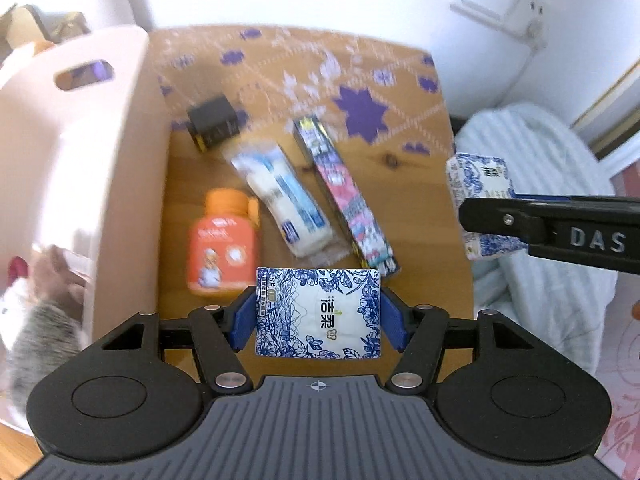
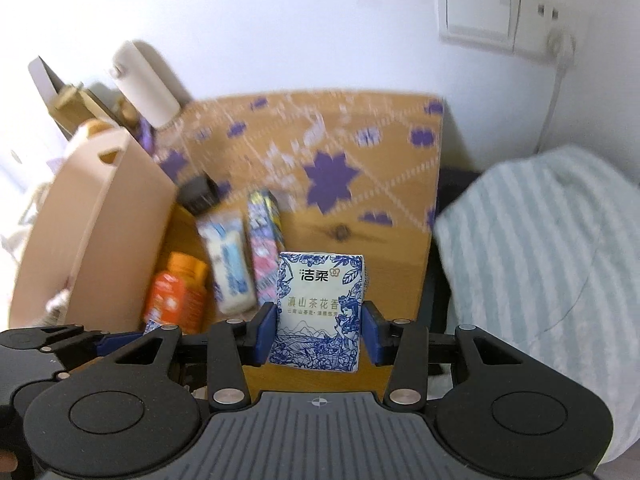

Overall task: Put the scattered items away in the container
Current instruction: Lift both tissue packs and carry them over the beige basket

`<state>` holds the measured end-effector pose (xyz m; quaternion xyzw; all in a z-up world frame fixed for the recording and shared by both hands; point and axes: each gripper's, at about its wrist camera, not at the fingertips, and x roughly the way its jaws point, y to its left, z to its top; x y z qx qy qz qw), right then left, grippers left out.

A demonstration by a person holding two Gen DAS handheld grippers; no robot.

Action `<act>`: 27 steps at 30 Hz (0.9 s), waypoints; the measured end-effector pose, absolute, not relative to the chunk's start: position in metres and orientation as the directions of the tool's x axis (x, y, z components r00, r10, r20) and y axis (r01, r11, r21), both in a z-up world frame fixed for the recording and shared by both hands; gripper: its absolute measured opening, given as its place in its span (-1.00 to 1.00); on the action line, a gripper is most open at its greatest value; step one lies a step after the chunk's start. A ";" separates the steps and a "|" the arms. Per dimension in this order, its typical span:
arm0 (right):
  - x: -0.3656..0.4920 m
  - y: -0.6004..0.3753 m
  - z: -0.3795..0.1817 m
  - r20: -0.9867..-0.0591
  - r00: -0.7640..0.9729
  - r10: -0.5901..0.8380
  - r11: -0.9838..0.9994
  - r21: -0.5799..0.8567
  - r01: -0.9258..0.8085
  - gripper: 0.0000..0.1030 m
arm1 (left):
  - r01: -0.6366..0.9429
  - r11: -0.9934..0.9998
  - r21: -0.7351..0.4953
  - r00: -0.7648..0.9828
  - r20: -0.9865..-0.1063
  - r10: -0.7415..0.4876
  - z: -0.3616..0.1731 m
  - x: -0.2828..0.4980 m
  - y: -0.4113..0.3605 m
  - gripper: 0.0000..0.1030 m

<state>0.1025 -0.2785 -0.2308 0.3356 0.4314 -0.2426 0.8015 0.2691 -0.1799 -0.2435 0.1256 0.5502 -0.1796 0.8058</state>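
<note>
My left gripper (image 1: 319, 320) is shut on a blue-and-white tissue pack (image 1: 320, 300), held above the wooden table (image 1: 420, 208). My right gripper (image 2: 320, 332) is shut on a second, similar tissue pack (image 2: 320, 304); in the left wrist view that pack (image 1: 476, 180) hangs at the table's right edge. On the table lie an orange bottle (image 1: 222, 240), a white-and-blue soft packet (image 1: 280, 200), a long colourful box (image 1: 344, 196) and a small black box (image 1: 214, 122). The pink container (image 1: 80, 160) with a handle slot stands at the left.
A patterned orange-and-purple cloth (image 2: 328, 152) covers the table's far half. Striped bedding (image 2: 540, 260) lies to the right of the table. The white wall behind carries a switch plate (image 2: 478, 12). Soft toys (image 1: 40, 300) lie inside the container.
</note>
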 end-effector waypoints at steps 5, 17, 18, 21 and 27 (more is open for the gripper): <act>0.109 -0.270 -0.192 -0.817 0.561 -0.135 0.666 0.345 0.661 -0.18 | 0.419 0.908 -0.010 0.396 -0.898 -0.192 -0.203 0.276 -0.162 0.24; 0.165 -0.225 -0.126 -0.742 0.660 -0.119 0.735 0.381 0.561 -0.18 | 0.358 0.933 -0.035 0.490 -0.843 -0.220 -0.131 0.302 -0.097 0.24; 0.171 -0.221 -0.123 -0.740 0.664 -0.112 0.742 0.382 0.551 -0.18 | 0.346 0.938 -0.033 0.496 -0.842 -0.212 -0.127 0.306 -0.089 0.24; 0.191 -0.207 -0.115 -0.735 0.672 -0.092 0.760 0.384 0.524 -0.18 | 0.319 0.947 -0.025 0.503 -0.843 -0.192 -0.124 0.317 -0.064 0.24; 0.231 -0.181 -0.109 -0.738 0.674 -0.045 0.797 0.380 0.470 -0.18 | 0.281 0.960 -0.004 0.496 -0.855 -0.149 -0.127 0.344 -0.019 0.24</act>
